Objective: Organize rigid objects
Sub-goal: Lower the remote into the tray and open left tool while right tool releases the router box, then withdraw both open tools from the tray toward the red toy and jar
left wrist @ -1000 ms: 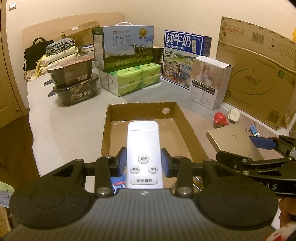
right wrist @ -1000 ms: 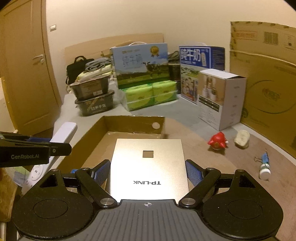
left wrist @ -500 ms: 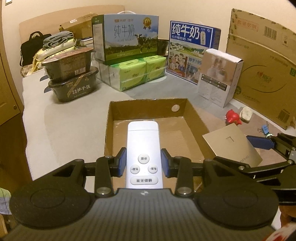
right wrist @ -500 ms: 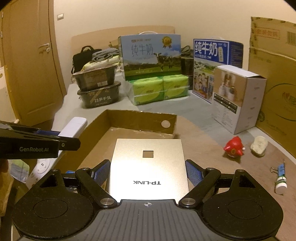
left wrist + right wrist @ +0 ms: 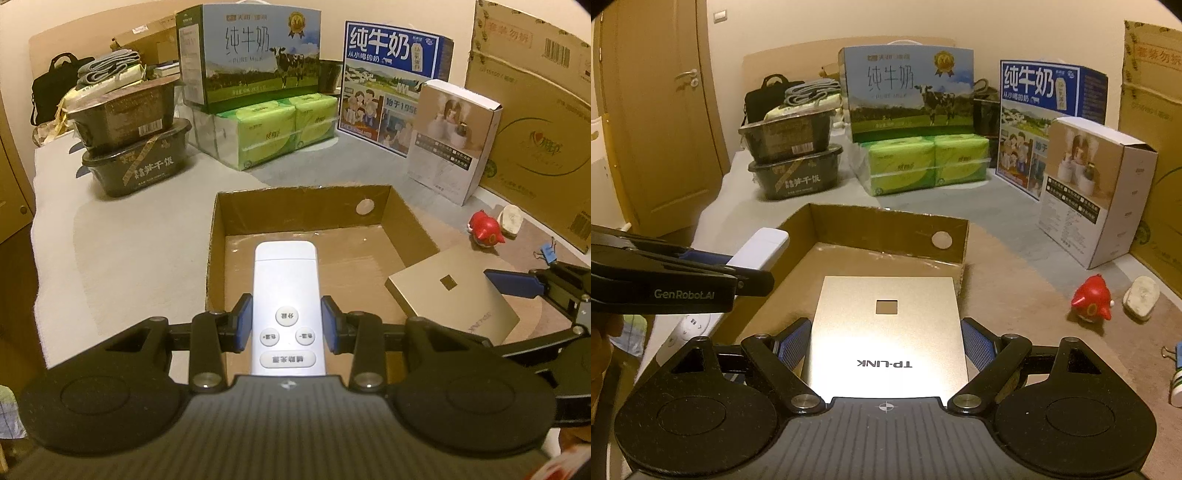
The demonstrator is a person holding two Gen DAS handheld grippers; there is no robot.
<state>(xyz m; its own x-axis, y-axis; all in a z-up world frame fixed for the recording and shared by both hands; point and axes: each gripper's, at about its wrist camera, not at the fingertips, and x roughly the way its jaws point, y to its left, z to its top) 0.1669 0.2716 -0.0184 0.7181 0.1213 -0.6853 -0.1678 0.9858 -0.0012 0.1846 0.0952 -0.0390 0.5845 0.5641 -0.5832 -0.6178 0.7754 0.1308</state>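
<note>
Left wrist view: left gripper [image 5: 286, 328] clamped on white remote [image 5: 286, 295], right gripper [image 5: 884, 344] clamped on gold router [image 5: 888, 325], both over cardboard box [image 5: 303, 208]; lower flat, side by side, then release.

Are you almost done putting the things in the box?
Not yet. The box looks bare inside, so nothing is put away. In hand: the left gripper holds the remote, the right gripper holds the router, both over the box. The red toy, white lump and clip lie outside.
</note>
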